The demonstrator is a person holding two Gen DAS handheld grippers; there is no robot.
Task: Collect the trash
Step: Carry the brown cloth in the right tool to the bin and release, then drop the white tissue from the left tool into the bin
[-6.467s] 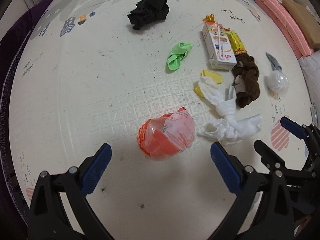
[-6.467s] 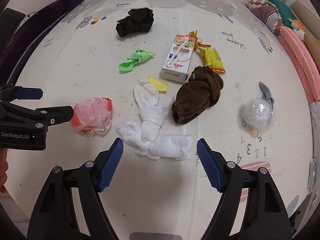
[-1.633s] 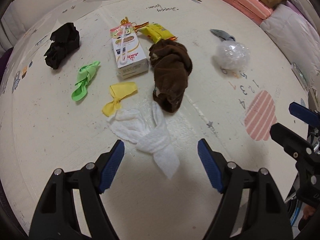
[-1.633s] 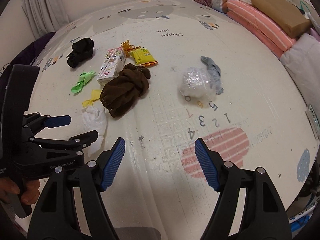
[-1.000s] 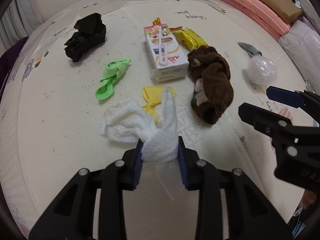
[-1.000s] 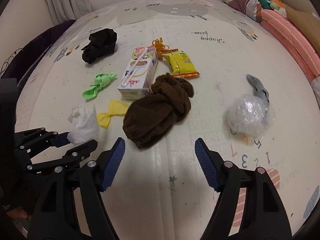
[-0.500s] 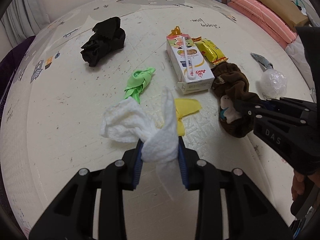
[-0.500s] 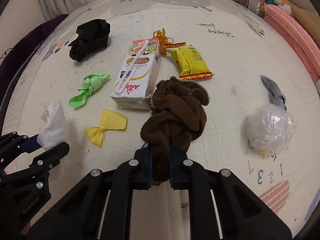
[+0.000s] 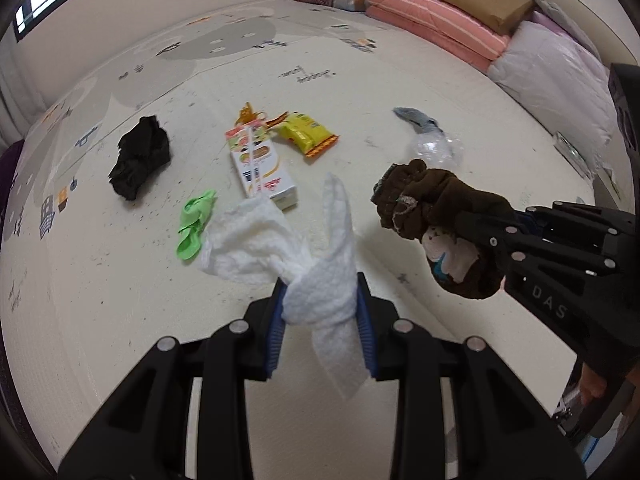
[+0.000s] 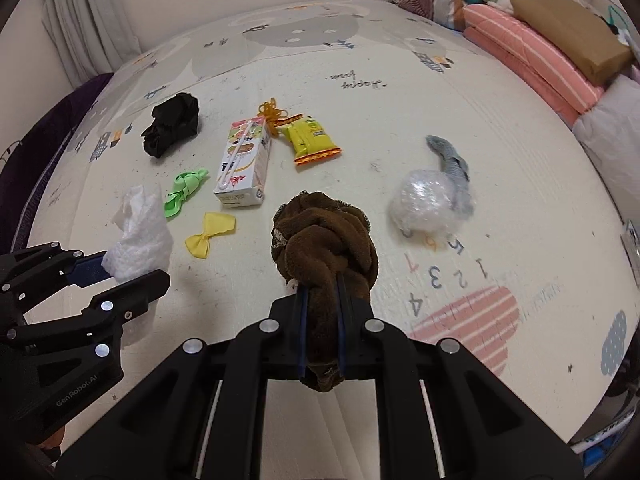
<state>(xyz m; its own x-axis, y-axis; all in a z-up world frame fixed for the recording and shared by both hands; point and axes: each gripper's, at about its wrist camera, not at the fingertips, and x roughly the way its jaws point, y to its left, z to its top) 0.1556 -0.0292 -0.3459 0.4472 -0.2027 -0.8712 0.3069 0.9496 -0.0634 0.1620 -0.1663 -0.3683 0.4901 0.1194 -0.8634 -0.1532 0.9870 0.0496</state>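
The white tissue (image 9: 316,264) is clamped at its knotted middle between the pads of the left gripper (image 9: 320,320) and hangs clear of the mat (image 10: 400,120), with loose ends fanning up and a tail drooping below the jaws. The brown cloth (image 10: 324,248) is pinched between the fully closed jaws of the right gripper (image 10: 322,332), also off the mat; most of its bulk sits ahead of the fingertips. Both loads are airborne, so the step in hand appears to be the carry to a collection point, which is not in view. Carry each gripper level and steady; the brown cloth is front-heavy and held by a narrow fold, so avoid swinging or sudden stops. Keep the two grippers apart so the loads do not snag each other. Hold both grips until each load is over the receptacle. Remaining on the mat: carton (image 10: 244,168), yellow wrapper (image 10: 310,140), green scrap (image 10: 184,190), yellow bow (image 10: 210,234), black wad (image 10: 172,124), clear plastic ball (image 10: 426,200) touching a grey scrap (image 10: 450,160). Route the carry above these items.
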